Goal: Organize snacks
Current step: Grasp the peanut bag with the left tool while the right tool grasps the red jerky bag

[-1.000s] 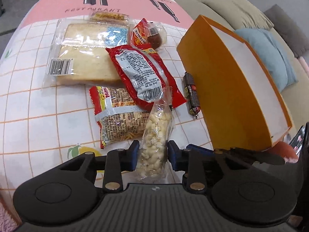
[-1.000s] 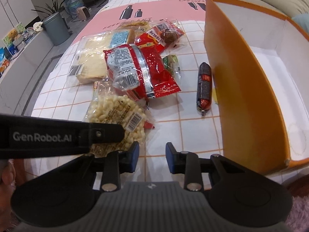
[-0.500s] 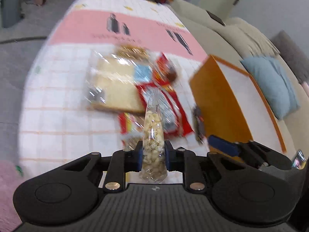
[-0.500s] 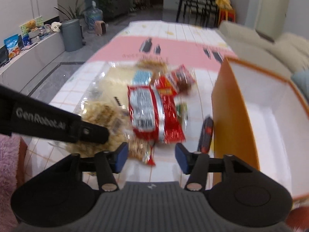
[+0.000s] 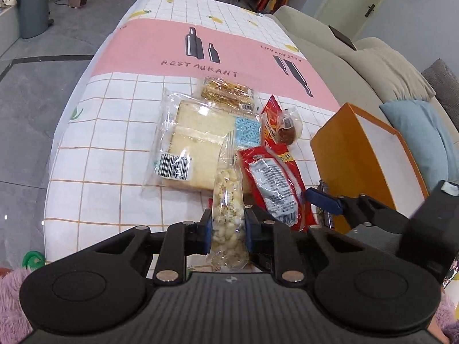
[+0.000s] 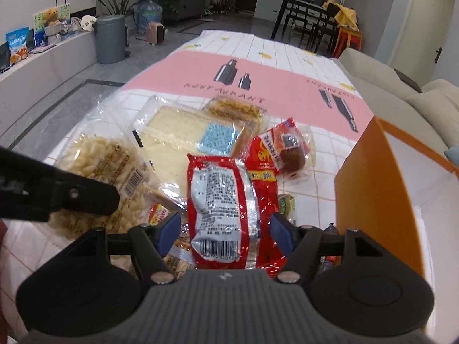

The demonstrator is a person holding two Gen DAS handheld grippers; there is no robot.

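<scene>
The left tool (image 5: 228, 226) is clamped on a clear bag of nuts (image 5: 228, 200), lifted above the worktop (image 5: 114, 154). The right tool (image 6: 225, 230) gapes wide over the red packet (image 6: 226, 203), gripping nothing; the orange box (image 6: 381, 195) stands at the worktop's right edge.

Sausage (image 6: 330, 230) mostly hidden behind right claw (image 6: 226, 230); orange box (image 6: 381, 189) cut off at right edge.

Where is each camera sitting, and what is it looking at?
Left wrist: sits on the left gripper, looking down its fingers at the snacks on the table; its jaws pinch a nut bag, and the right gripper's blue pad shows.
Right wrist: sits on the right gripper, open over the red packet; the left gripper's arm crosses at left.
Both see: red packet, bread, orange box.
</scene>
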